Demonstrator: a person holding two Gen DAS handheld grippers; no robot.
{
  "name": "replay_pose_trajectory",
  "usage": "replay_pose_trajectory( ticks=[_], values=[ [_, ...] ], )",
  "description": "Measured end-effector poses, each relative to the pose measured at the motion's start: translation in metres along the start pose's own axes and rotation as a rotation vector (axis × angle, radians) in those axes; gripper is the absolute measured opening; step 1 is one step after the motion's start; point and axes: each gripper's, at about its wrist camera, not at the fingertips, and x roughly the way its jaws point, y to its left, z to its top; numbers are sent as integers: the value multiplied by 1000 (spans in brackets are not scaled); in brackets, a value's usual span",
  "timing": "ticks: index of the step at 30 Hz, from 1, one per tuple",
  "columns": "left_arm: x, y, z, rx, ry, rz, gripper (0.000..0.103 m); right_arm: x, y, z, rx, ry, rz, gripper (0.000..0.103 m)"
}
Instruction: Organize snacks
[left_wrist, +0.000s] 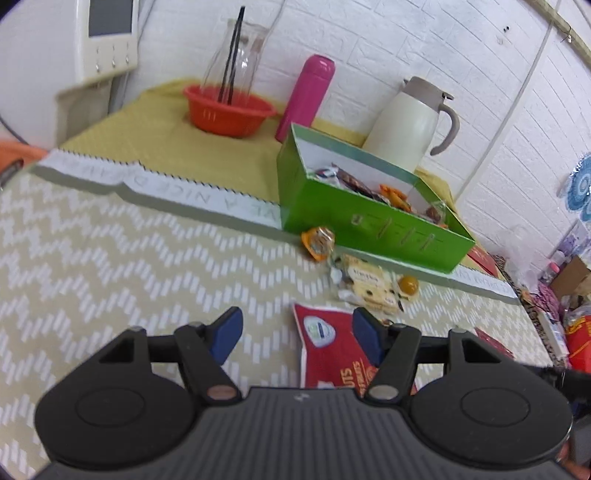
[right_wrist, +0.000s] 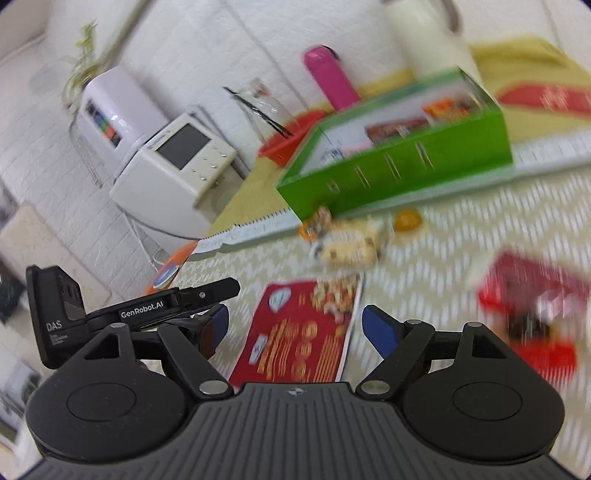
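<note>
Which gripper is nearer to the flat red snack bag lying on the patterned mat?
Judging roughly, both are close. The left gripper has the flat red snack bag under its right finger; the right gripper hovers with the bag between its open fingers.

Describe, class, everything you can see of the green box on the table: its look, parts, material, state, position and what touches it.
The green box is a lidless rectangular carton, seemingly glossy cardboard, bright green outside, white inside, with small pale markings along its long front wall. It sits upright, open, holding several wrapped snacks. It rests at the seam between the yellow cloth and the chevron mat, before the pink flask and cream jug. A small orange-wrapped snack lies at its front corner, apparently touching. Neither gripper touches it.
</note>
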Motion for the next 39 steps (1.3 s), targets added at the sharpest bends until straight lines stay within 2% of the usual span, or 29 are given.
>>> replay_pose_trajectory(
  ticks=[3,5,7,10,14,17,18,22,25,26,28,31,32,33,34,35,39],
  values=[
    [6,4,-1,-40,22,-21,64,-1,-10,-16,134,14,47,103],
    [14,7,-2,-41,48,1,64,2,-13,-23,184,29,30,103],
    [22,10,-4,-52,89,-1,64,5,-13,-27,197,48,8,103],
    [23,8,-5,-28,76,-25,65,6,-14,-29,186,55,-9,103],
    [34,3,0,-17,99,-84,67,17,-15,-23,213,84,29,103],
    [42,-1,4,-44,148,-160,67,27,-19,-20,283,111,93,103],
    [44,-2,4,-58,158,-188,67,29,-19,-19,285,116,100,103],
    [42,-2,0,-69,137,-190,67,29,-14,-20,236,121,94,103],
    [42,2,1,-125,135,-190,63,29,-10,-19,197,129,48,103],
    [42,3,1,-139,137,-186,56,30,-7,-17,170,138,23,99],
    [41,7,3,-176,144,-176,48,32,-2,-13,107,158,-45,69],
    [39,10,3,-182,144,-162,37,36,-1,-9,73,165,-89,50],
    [38,9,2,-173,141,-143,26,36,-2,-8,69,159,-100,47],
    [36,9,1,-162,138,-123,13,36,-2,-9,52,155,-111,37],
    [35,8,0,-147,139,-102,7,35,-1,-10,30,147,-117,32],
    [34,8,-1,-136,139,-85,0,35,1,-12,-4,140,-123,31],
    [29,2,-7,-86,128,-49,0,36,24,-20,-193,115,-215,29]
  ],
)
